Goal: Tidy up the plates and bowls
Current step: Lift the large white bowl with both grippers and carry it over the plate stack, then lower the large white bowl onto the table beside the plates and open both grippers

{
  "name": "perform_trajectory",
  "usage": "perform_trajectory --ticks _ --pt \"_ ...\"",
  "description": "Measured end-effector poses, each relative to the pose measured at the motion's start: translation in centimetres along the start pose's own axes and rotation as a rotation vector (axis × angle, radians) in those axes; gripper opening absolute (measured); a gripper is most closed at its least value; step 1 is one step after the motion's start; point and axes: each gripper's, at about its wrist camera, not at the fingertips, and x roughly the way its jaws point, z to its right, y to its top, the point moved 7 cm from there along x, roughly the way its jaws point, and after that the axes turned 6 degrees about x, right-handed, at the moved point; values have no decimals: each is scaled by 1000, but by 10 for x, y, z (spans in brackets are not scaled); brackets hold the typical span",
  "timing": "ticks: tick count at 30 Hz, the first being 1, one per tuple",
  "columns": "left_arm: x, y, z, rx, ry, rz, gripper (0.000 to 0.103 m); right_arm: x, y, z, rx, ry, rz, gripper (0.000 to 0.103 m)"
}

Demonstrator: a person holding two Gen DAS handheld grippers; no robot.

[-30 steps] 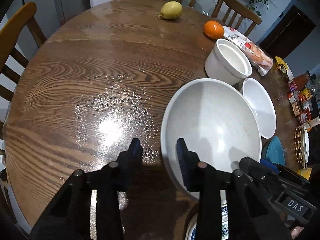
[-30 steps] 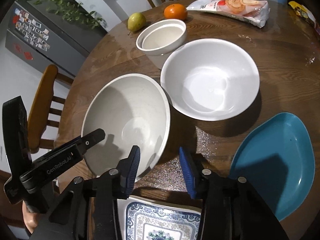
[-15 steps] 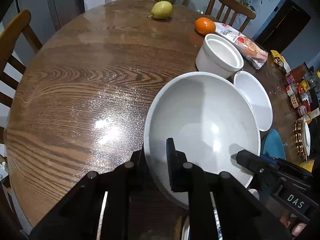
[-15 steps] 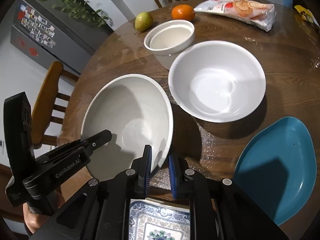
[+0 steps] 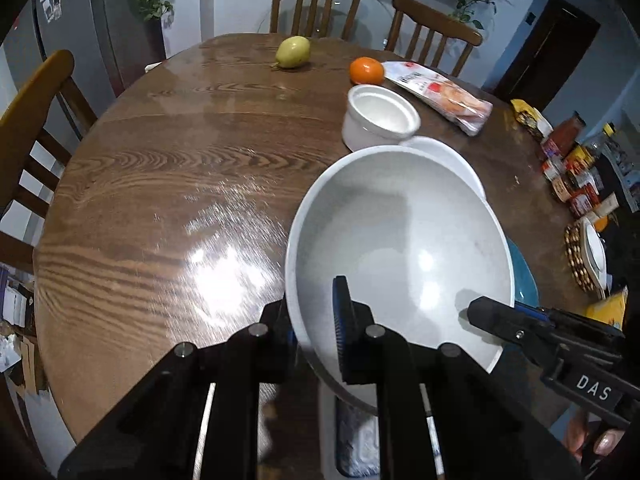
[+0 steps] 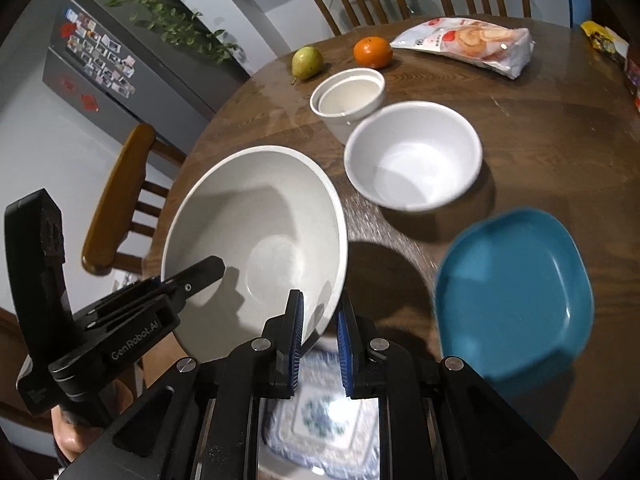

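Now I have both grippers, left and right, clamped on opposite rims of the large white bowl, tilted above the table; the smaller white bowl sits beyond it.

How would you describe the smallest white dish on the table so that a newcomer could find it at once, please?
Start at the round wooden table and look to its far side, where an orange and a green pear lie. Just in front of them stands the small white straight-walled ceramic dish; unlike the wider round white bowl beside it, its sides are vertical and its rim stepped.
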Motion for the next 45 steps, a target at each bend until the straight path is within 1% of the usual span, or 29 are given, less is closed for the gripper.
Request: perform_trajectory --ticks 4,14,21,27,33,37,39,41,43,45 --pt "-1 -16 14 12 -4 -17 12 -9 -16 11 10 1 -15 17" --pt "-4 -57 32 -9 13 -62 12 -20 -52 25 0 4 -68 17" --pt "-7 -72 36 -25 23 -78 12 -22 -67 30 -2 18 -90 17" --pt "-15 -61 38 -20 45 -40 12 -31 -57 24 -34 17 -55 17" --pt "-14 -43 22 -62 52 -23 12 -25 -40 11 -59 24 -32 17" --pt "-4 -26 4 -75 75 -10 12 -6 -27 2 -72 22 -33 17" --pt "11 -17 -11 -97 81 -32 12 10 -15 -1 -70 14 -28 17" --pt "25 -13 -24 -124 83 -59 12 33 -4 -5 -63 -3 -45 17" --pt "36 -11 -36 -146 102 -79 12 48 0 -9 -66 -19 -60 17" --pt "43 -10 -46 -158 104 -88 13 57 4 -15 -93 -38 -49 17"
